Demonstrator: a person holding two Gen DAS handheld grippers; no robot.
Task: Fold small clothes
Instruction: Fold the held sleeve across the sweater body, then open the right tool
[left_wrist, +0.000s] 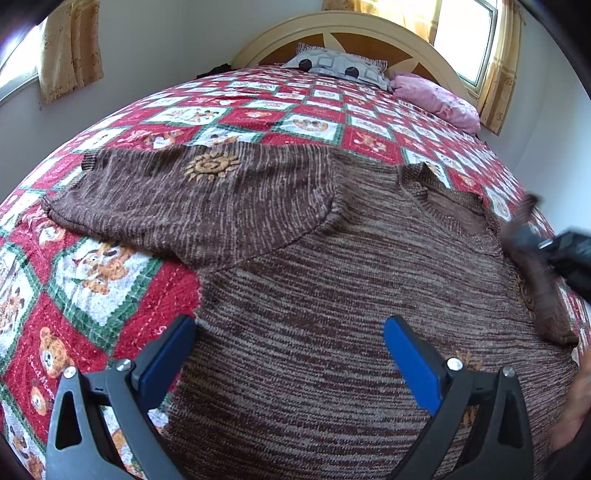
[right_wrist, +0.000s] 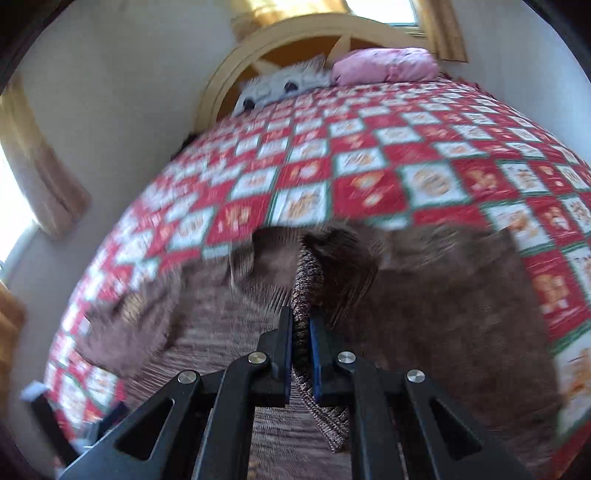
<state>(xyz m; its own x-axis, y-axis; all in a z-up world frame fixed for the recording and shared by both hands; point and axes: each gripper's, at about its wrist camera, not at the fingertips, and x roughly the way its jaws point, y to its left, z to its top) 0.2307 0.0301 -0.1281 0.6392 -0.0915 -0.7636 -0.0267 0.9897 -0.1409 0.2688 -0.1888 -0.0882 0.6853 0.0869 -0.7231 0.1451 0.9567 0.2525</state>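
A brown knitted sweater (left_wrist: 332, 288) lies flat on the red and white quilted bed (left_wrist: 92, 280). Its left sleeve (left_wrist: 192, 199), with a sun motif, stretches out to the left. My left gripper (left_wrist: 290, 354) is open and empty, hovering over the sweater's lower body. My right gripper (right_wrist: 301, 332) is shut on a fold of the sweater's right sleeve (right_wrist: 308, 280) and holds it lifted above the sweater body (right_wrist: 443, 332). The right gripper also shows at the right edge of the left wrist view (left_wrist: 546, 243), blurred, with the sleeve hanging from it.
A grey patterned pillow (left_wrist: 340, 64) and a pink pillow (left_wrist: 436, 98) lie at the wooden headboard (left_wrist: 354, 26). Curtained windows (left_wrist: 465, 37) flank the bed. White walls close in on both sides.
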